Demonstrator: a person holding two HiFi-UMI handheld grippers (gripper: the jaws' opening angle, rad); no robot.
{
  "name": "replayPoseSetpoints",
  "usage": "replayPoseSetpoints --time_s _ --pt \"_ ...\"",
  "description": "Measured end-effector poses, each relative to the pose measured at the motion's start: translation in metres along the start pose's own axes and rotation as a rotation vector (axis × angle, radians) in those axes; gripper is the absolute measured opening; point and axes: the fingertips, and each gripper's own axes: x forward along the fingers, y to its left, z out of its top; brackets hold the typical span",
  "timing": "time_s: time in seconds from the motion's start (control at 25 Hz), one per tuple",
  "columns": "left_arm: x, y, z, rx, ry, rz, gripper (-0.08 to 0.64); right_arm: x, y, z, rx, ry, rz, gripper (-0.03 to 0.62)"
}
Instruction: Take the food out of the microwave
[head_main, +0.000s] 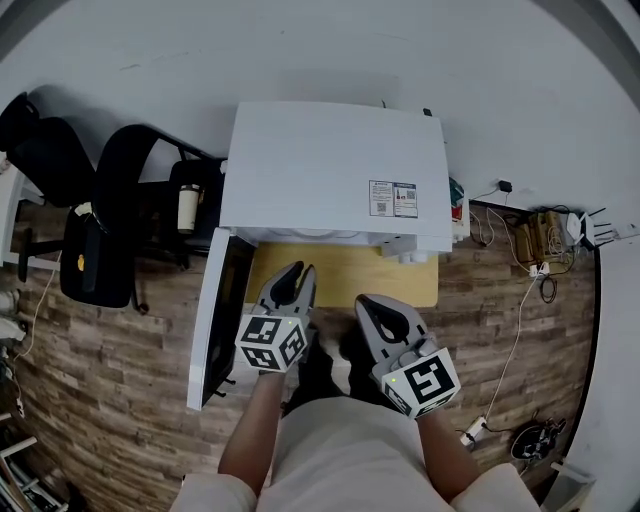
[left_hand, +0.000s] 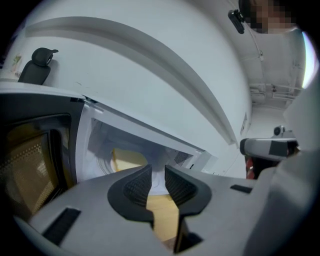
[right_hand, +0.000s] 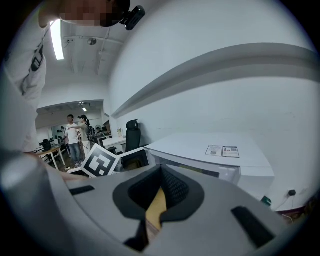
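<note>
2 grippers hang in front of the microwave (head_main: 330, 170), both over the wooden table top (head_main: 340, 278) it stands on. The door (head_main: 213, 320) is swung wide open to your left, so the cavity (left_hand: 100, 142) is exposed.

Your left gripper (head_main: 298, 272) points at the opening, near it but not inside. Its jaws stand apart with a narrow gap and nothing between them; through the gap you only see table top and cavity.

Your right gripper (head_main: 366, 302) sits just beside the left one, a bit closer to you. Its jaws are together at the tips and hold nothing.

The food (left_hand: 127, 159) is a pale yellow piece with a straight left edge, still inside the cavity. It's too small to say what it is. Neither gripper touches it.

2 label stickers (head_main: 392, 198) sit on the microwave's top, near its front right corner. 2 black office chairs (head_main: 110, 200) stand left of the microwave on the wood-pattern floor (head_main: 110, 380). Cables (head_main: 530, 300) trail over the floor on the right. 2 people (right_hand: 77, 135) stand far back in the right gripper view.
</note>
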Motion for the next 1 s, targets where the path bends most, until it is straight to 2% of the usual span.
replayPoseSetpoints --time_s 0.64,1.0 --pt "0.045 0.039 -0.028 -0.140 0.035 0.048 0.076 0.009 -0.011 -0.018 0.022 0.053 0.004 -0.002" --pt "0.071 0.054 -0.039 -0.246 0.036 0.059 0.084 0.010 -0.022 -0.026 0.040 0.076 -0.005 -0.002"
